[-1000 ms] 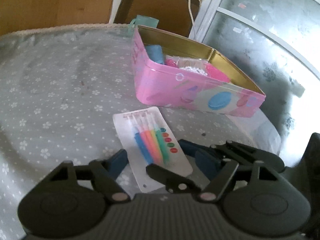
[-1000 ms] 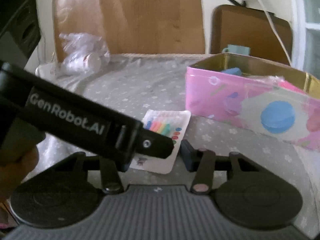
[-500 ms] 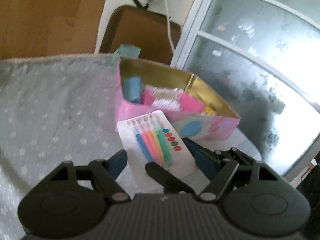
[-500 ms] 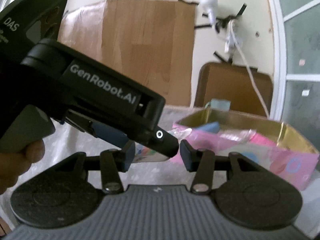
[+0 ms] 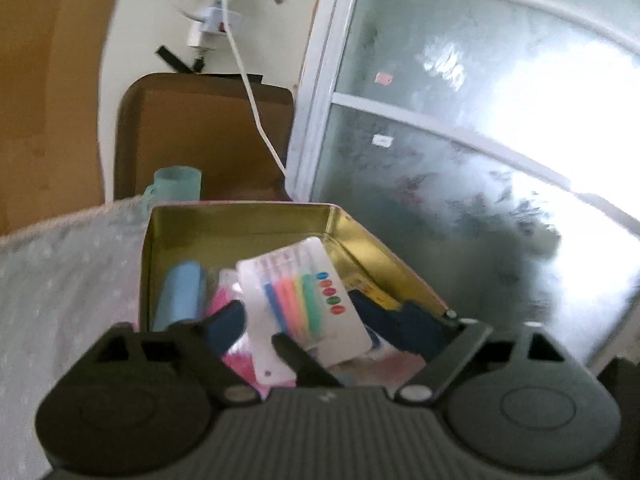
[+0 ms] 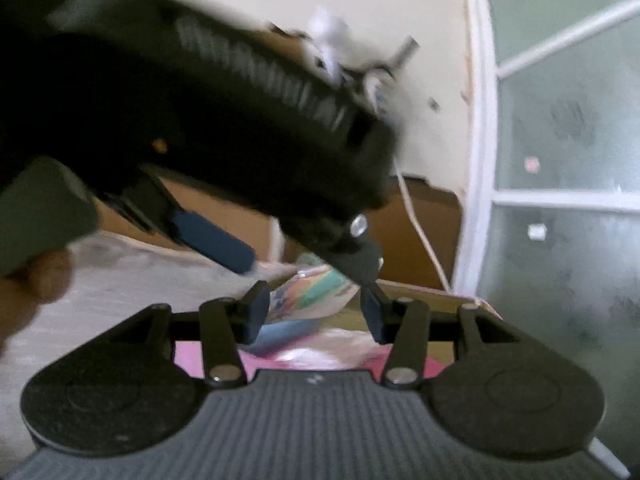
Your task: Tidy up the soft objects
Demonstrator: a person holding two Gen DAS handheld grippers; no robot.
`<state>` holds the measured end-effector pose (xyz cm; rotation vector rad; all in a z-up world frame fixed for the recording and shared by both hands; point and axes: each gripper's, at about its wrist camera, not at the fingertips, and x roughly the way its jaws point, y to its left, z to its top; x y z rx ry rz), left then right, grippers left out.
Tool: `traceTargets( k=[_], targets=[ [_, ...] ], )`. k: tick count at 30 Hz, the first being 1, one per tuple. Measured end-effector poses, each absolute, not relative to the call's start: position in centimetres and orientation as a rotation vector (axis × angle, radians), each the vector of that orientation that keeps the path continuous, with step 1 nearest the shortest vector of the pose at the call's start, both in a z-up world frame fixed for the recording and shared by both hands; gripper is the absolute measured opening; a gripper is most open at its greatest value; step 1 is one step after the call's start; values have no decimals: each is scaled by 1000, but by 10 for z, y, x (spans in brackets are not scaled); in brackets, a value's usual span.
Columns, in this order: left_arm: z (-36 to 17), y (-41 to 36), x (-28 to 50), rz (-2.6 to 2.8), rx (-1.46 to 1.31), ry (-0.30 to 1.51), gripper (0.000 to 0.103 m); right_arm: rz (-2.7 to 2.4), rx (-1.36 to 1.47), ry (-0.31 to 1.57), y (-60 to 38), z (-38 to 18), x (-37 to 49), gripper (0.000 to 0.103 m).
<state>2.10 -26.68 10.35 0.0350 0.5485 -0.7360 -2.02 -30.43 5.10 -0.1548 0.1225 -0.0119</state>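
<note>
left gripper [image 5: 308,320]: over the pink tin [image 5: 240,220], jaws opening, wide apart; white card of coloured pens [image 5: 304,308] between the blue pads, tilted, lower end over the tin's contents; pads not seen pressing it. right gripper [image 6: 316,312]: jaws about half apart, nothing gripped, aimed at the tin from beside the left one. inside the tin: light blue roll [image 5: 178,296] at left, pink items [image 5: 224,304] under the card. behind: teal cup [image 5: 176,184], flowered tablecloth [image 5: 68,280], frosted window [image 5: 460,160].

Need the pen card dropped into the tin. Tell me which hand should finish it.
Left. The left gripper hangs over the open tin, its jaws opening around the pen card. The right gripper is empty alongside.
</note>
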Motion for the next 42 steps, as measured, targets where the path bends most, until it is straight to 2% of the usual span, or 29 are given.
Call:
traceTargets(
  k=[3, 5, 7, 16, 19, 21, 30, 33, 36, 42],
  targets=[
    [93, -293, 47, -607, 137, 543, 96, -143, -148, 208, -330, 43, 24, 55],
    [89, -287, 55, -581, 90, 582, 96, -179, -88, 232, -347, 42, 28, 55],
    [85, -275, 56, -587, 32, 600, 97, -173, -7, 194, -361, 45, 14, 63],
    [69, -252, 23, -467, 73, 653, 97, -144, 95, 137, -353, 42, -54, 63],
    [71, -246, 7, -446, 89, 645, 100, -128, 103, 124, -343, 44, -67, 64],
    [73, -238, -6, -424, 95, 634, 103, -127, 104, 122, -338, 47, -78, 68],
    [84, -191, -53, -347, 74, 600, 103, -80, 175, 143, -318, 64, -111, 89],
    [86, -176, -65, -324, 58, 588, 103, -48, 208, 140, -312, 70, -120, 91],
    [85, -166, -74, -306, 60, 578, 103, -42, 234, 147, -308, 75, -125, 101],
    [82, -151, -85, -285, 65, 573, 103, -37, 280, 136, -300, 80, -134, 103]
  ],
)
